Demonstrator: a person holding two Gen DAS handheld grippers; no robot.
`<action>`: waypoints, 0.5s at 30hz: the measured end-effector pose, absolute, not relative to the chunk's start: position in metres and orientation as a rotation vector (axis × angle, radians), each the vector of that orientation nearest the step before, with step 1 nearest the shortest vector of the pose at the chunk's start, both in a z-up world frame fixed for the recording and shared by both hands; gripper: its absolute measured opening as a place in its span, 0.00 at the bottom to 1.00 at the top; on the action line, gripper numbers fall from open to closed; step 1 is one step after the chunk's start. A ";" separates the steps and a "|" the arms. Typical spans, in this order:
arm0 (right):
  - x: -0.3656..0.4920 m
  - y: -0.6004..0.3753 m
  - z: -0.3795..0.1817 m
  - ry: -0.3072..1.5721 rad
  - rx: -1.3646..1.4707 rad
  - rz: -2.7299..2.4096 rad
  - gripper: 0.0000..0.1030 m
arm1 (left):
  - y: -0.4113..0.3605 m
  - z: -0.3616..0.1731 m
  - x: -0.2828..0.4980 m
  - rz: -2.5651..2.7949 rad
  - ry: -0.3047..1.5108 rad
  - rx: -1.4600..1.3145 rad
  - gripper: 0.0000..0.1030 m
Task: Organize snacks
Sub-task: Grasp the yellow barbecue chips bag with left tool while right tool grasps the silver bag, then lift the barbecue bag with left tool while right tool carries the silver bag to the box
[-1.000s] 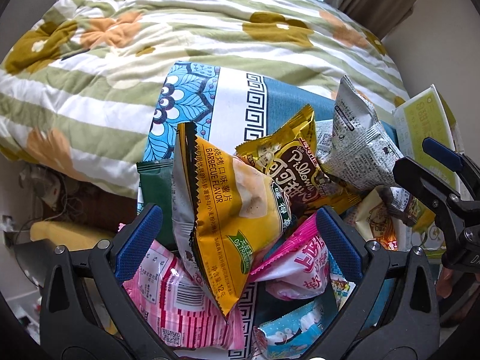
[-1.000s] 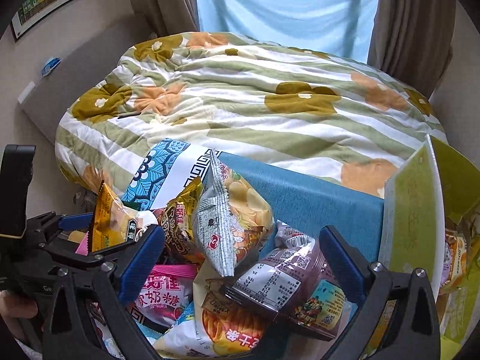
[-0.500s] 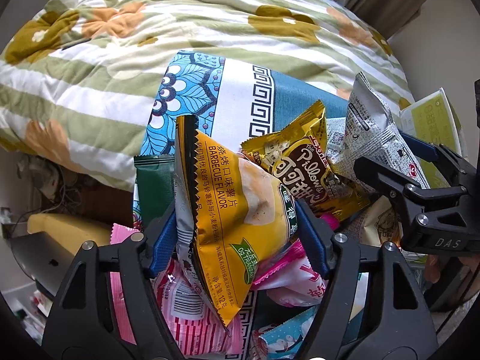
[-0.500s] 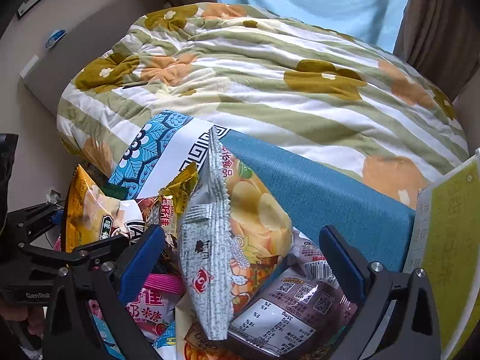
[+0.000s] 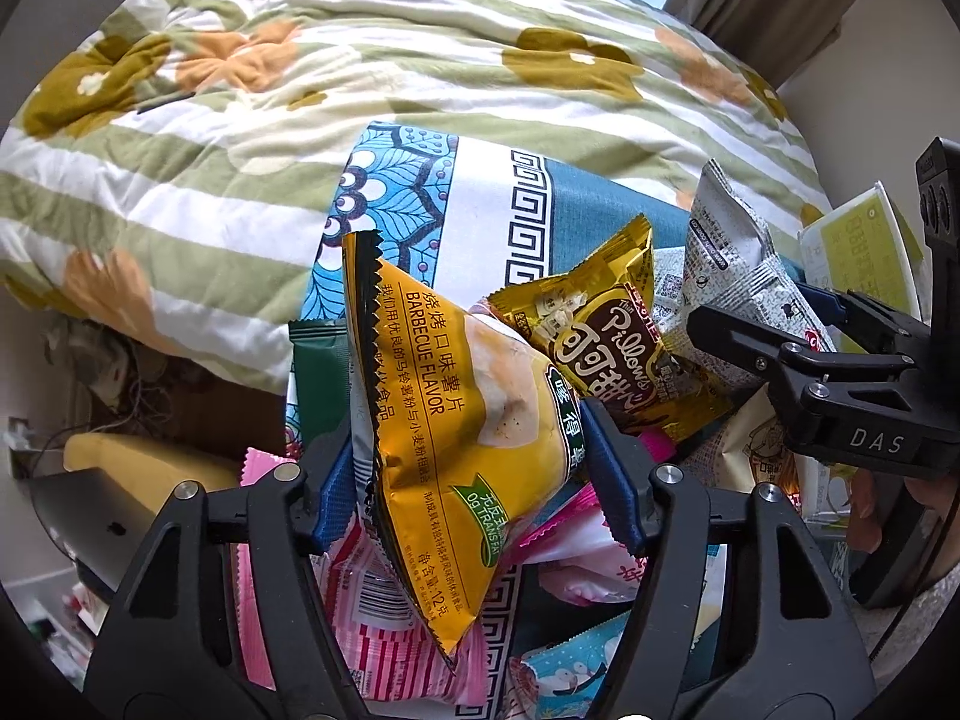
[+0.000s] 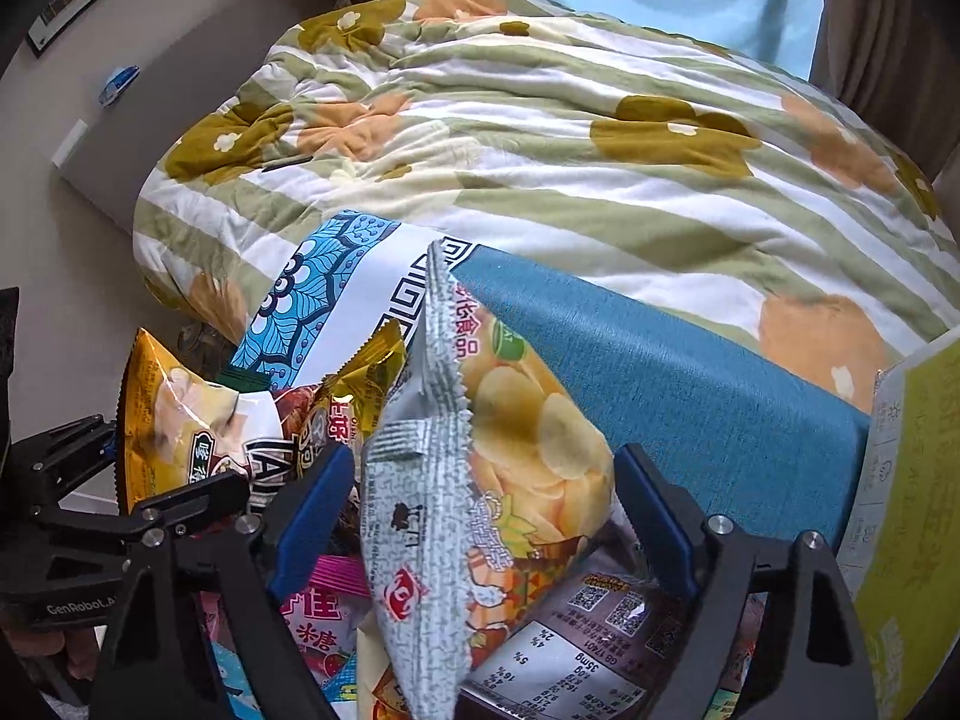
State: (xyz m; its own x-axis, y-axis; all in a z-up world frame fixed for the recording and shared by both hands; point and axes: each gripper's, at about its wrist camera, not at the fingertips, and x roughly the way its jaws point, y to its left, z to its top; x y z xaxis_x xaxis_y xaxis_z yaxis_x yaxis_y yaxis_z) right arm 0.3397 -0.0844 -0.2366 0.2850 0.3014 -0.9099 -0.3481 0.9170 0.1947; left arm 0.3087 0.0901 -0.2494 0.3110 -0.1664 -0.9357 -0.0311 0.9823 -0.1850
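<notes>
The yellow barbecue chip bag (image 5: 474, 420) is held upright between the 2 blue pads of the left gripper (image 5: 474, 480), above the pile of snacks. The jaws of this gripper are closing, and both pads are pressed against the sides of the bag, which bulges between them. The same bag is seen at the left edge of the right wrist view (image 6: 174, 420).

The silver potato chip bag (image 6: 480, 480) stands upright between the fingers of the right gripper (image 6: 480, 516). The jaws of this gripper are closing too; the left pad lies against the silver back of the bag, but it cannot be told whether the right pad touches it yet.

Between these 2 bags a gold Pillows packet (image 5: 606, 348) is leaned. Below them a pink striped packet (image 5: 384, 618), a pink candy packet (image 6: 318, 624) and a dark purple packet (image 6: 600, 642) with a printed label are lying in the pile. All snacks are placed on a blue patterned cloth (image 6: 660, 372). A yellow-green box (image 6: 900, 510) is standing at the right of the pile. Behind the cloth a striped quilt with flowers (image 6: 540, 138) is spread.
</notes>
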 end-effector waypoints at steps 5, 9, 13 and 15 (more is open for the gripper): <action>0.338 -0.091 -0.233 1.205 -0.015 0.446 0.71 | 0.094 -0.245 0.310 -0.084 1.239 -0.178 0.61; 0.339 -0.093 -0.231 1.192 0.010 0.448 0.61 | 0.096 -0.242 0.311 -0.076 1.227 -0.180 0.61; 0.340 -0.099 -0.224 1.165 0.053 0.446 0.53 | 0.095 -0.235 0.310 -0.072 1.211 -0.168 0.61; 0.340 -0.101 -0.220 1.152 0.070 0.444 0.52 | 0.094 -0.231 0.310 -0.072 1.200 -0.159 0.61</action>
State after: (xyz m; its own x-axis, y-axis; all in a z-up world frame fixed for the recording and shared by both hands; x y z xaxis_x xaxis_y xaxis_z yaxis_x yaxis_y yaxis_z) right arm 0.3397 -0.1005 -0.2200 0.3301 0.3747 -0.8664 -0.3043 0.9111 0.2781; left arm 0.3099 0.0941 -0.2313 0.3615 -0.1395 -0.9219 -0.0288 0.9866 -0.1605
